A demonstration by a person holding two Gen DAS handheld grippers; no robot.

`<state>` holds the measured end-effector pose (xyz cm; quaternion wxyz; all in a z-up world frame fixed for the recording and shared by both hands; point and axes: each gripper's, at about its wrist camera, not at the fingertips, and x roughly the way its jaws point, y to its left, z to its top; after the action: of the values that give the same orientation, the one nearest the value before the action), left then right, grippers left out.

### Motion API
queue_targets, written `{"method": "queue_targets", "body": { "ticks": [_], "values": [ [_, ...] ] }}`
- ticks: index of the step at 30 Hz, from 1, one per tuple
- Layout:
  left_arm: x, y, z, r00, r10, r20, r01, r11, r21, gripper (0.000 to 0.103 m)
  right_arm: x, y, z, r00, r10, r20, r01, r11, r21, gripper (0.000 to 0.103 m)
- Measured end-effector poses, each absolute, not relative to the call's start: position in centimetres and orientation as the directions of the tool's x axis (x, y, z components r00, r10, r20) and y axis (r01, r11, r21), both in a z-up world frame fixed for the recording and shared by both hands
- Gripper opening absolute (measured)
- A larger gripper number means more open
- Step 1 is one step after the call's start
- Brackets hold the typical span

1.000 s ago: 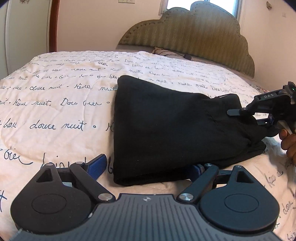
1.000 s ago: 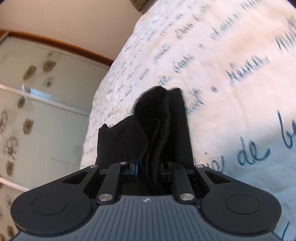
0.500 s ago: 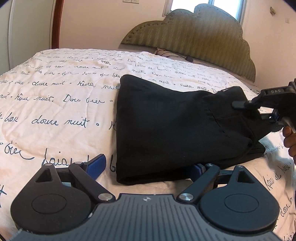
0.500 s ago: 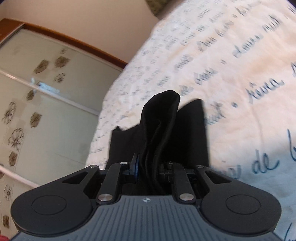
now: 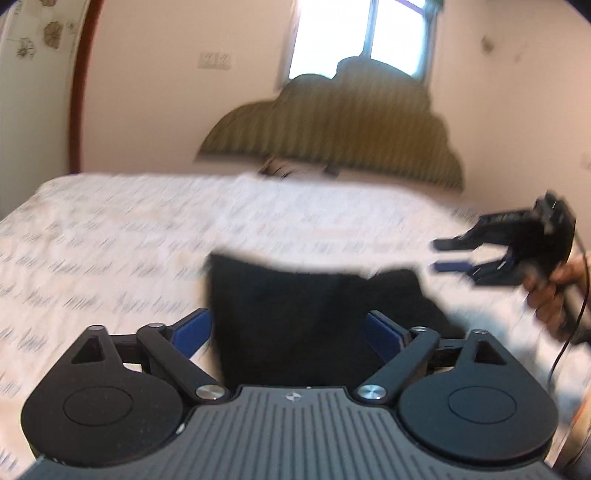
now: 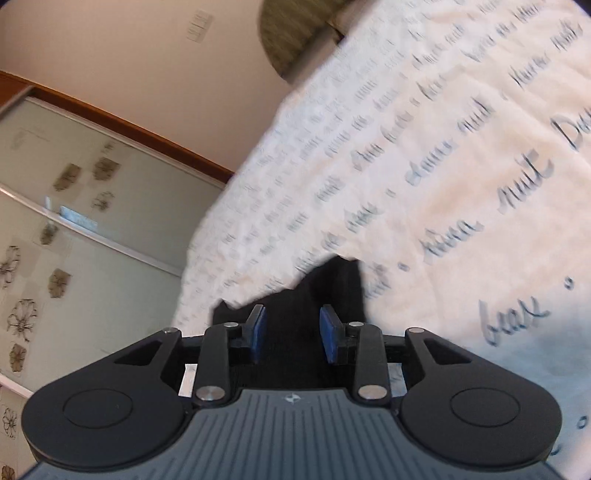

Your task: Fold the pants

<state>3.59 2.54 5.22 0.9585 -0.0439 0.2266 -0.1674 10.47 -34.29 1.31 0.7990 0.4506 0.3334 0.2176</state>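
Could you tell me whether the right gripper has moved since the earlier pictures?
Yes. In the left wrist view the right gripper has lifted off the black pants, now clear above them against the bedspread, and its fingers have just been opening, with nothing between them.

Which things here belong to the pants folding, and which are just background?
Job:
- black pants, folded on the bedspread
- left tongs, open
- right tongs, just opened, clear of the cloth

Background:
- lettered bedspread
- headboard
- window
- flowered wardrobe door
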Motion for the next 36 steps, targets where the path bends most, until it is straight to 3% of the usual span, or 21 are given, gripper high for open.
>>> {"method": "queue_targets", "body": {
  "ticks": [1,3,4,6,7,9,11,13,15,17,22,29,31,32,34,35,36],
  "values": [
    [4.9,1.8,5.1,0.832,-0.368,-0.415,0.326,0.930,-0.171,0.100,10.8,-33.2,1.6,0.667,0.682,-0.300,-0.080,0.466,0.881,0.038],
    [7.7,0.5,3.9,0.800,-0.396,-0.451,0.343,0.918,-0.197,0.099,11.9,-30.6,1.4,0.630,0.730,-0.264,-0.117,0.425,0.897,0.068],
    [9.1,-0.2,2.7,0.773,-0.399,-0.493,0.334,0.917,-0.218,0.097,12.3,-29.4,0.9,0.616,0.738,-0.275,-0.117,0.431,0.895,0.071],
    [11.3,-0.6,0.0,0.710,-0.395,-0.583,0.304,0.919,-0.252,0.091,13.5,-28.2,-1.1,0.593,0.733,-0.333,-0.062,0.454,0.889,0.070],
    [11.7,-0.5,-1.1,0.707,-0.402,-0.582,0.306,0.916,-0.260,0.093,13.8,-28.3,-2.7,0.590,0.724,-0.358,-0.020,0.456,0.890,0.068],
    [11.2,-0.4,-1.6,0.726,-0.416,-0.547,0.333,0.909,-0.248,0.094,13.2,-29.5,-4.8,0.638,0.704,-0.313,0.003,0.405,0.915,0.039],
    [11.0,-0.1,-1.0,0.717,-0.418,-0.557,0.336,0.909,-0.248,0.093,12.4,-30.4,-5.3,0.635,0.707,-0.312,0.012,0.395,0.919,0.034],
    [10.6,1.1,0.1,0.716,-0.417,-0.560,0.325,0.909,-0.260,0.093,11.1,-31.4,-4.3,0.631,0.702,-0.331,0.036,0.399,0.916,0.036],
    [9.9,3.3,1.1,0.738,-0.429,-0.520,0.317,0.902,-0.294,0.095,9.6,-32.7,-2.9,0.630,0.710,-0.315,0.010,0.398,0.917,0.061],
    [10.2,5.9,1.3,0.738,-0.445,-0.507,0.283,0.887,-0.366,0.098,8.1,-34.6,-2.1,0.645,0.698,-0.310,-0.021,0.422,0.906,0.076],
    [12.5,10.4,-2.4,0.657,-0.541,-0.525,0.086,0.746,-0.660,0.095,6.9,-37.9,-4.0,0.639,0.657,-0.400,0.080,0.460,0.884,0.077],
    [14.0,10.3,-2.7,0.610,-0.681,-0.405,0.080,0.562,-0.823,0.097,8.5,-34.4,-3.6,0.525,0.731,-0.437,0.019,0.503,0.864,0.078],
    [15.0,9.9,-3.1,0.573,-0.693,-0.438,0.056,0.566,-0.823,0.097,9.1,-33.1,-3.3,0.501,0.722,-0.477,-0.004,0.553,0.833,0.078],
    [15.5,9.7,-3.6,0.553,-0.681,-0.480,0.021,0.587,-0.809,0.089,9.1,-32.8,-3.2,0.500,0.718,-0.484,-0.013,0.565,0.825,0.077],
    [15.7,9.3,-3.5,0.544,-0.657,-0.522,0.015,0.629,-0.777,0.078,9.1,-32.2,-2.9,0.482,0.710,-0.513,-0.064,0.612,0.788,0.055],
    [15.7,9.0,-3.3,0.540,-0.640,-0.547,0.007,0.653,-0.757,0.059,9.2,-32.0,-2.8,0.468,0.695,-0.545,-0.077,0.647,0.759,0.031],
    [15.8,8.7,-3.3,0.534,-0.599,-0.597,-0.019,0.697,-0.717,0.032,9.3,-32.2,-2.7,0.459,0.700,-0.547,-0.081,0.647,0.759,0.029]
  ]
}}
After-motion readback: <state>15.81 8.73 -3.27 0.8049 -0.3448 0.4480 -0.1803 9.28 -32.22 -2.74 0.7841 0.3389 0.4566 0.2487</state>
